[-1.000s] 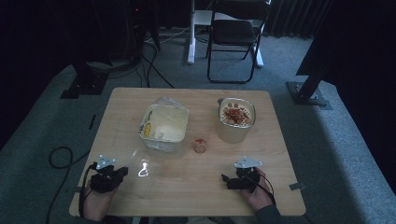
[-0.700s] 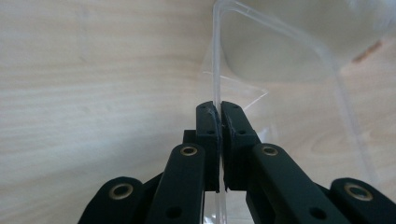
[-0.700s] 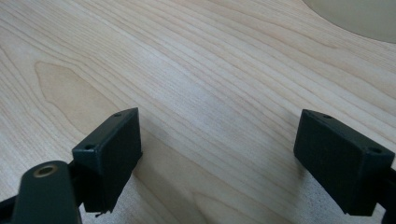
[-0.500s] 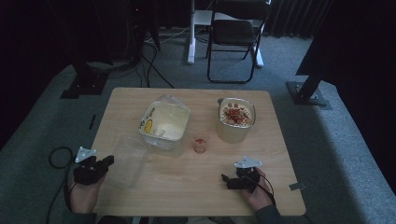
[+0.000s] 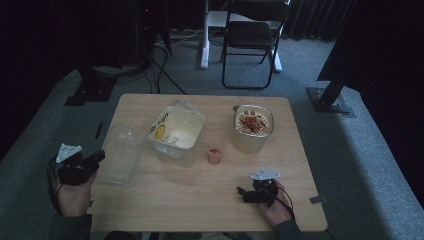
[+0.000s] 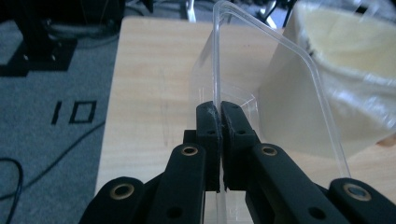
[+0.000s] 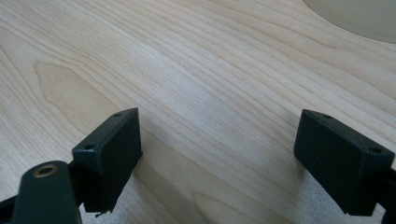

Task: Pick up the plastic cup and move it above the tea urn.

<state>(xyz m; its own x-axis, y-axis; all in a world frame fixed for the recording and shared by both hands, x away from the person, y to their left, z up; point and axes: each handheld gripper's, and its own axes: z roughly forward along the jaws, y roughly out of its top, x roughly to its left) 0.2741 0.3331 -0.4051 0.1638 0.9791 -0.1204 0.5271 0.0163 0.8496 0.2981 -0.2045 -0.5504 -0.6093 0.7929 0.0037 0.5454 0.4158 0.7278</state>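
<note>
- L gripper [image 5: 95, 159], high view, table's 8 o'clock edge: jaws pressed together on the rim of a clear plastic lid [image 5: 120, 154]; closing finished within the last sec.
- Lid in left gripper view [image 6: 280, 98]: stands on edge, thin rim pinched between the two black pads [image 6: 208, 122], rest rising toward 12 o'clock.
- Lid w/ respect to the table [image 5: 200, 200]: over its 9 o'clock side, just beside the tub.
- Tub of pale cream [image 5: 177, 131]: centre-left, open, at 3 o'clock of the lid.
- R gripper [image 5: 244, 194], table's 5 o'clock: jaws wide apart, nothing between; right gripper view shows bare wood [image 7: 210, 84] btw. the pads [image 7: 112, 149].
- Small cup [image 5: 214, 155]: table centre, red contents.
- Round container [image 5: 253, 128], 1 o'clock of the cup: topped w/ red and brown bits.
</note>
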